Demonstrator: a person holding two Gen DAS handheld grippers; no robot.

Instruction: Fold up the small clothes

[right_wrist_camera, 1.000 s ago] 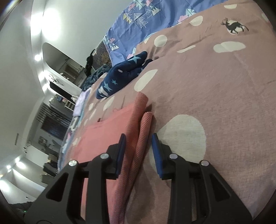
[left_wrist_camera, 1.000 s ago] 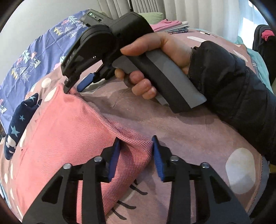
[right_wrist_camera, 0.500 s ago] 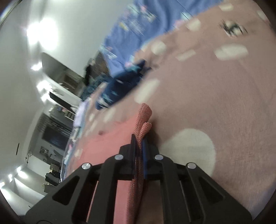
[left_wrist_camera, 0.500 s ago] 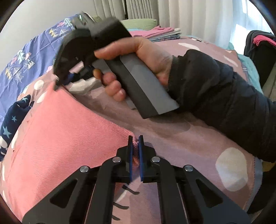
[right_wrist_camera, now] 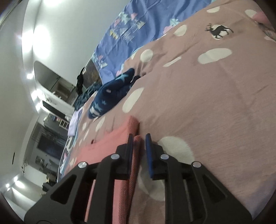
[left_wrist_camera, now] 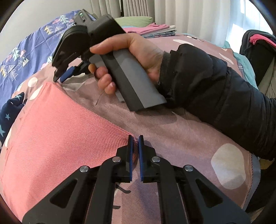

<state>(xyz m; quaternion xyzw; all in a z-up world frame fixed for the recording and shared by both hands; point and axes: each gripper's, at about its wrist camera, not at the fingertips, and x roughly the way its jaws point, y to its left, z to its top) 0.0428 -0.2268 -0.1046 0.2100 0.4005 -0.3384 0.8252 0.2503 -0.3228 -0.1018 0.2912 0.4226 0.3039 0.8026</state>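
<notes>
- Left gripper (left_wrist_camera: 135, 146), bottom centre of its view, jaws pinched together on the near corner of the pink cloth (left_wrist_camera: 57, 131).
- Right gripper (right_wrist_camera: 138, 144) has just been opening; the cloth's folded edge sits loose between the parted jaws.
- Right hand (left_wrist_camera: 131, 56), in a black sleeve (left_wrist_camera: 215, 89), tilts its gripper down, upper left.
- Cloth lies flat on a dotted mauve bedspread (left_wrist_camera: 181, 131); navy star garment (right_wrist_camera: 110, 93) beyond, curtains (left_wrist_camera: 172, 12) behind.
</notes>
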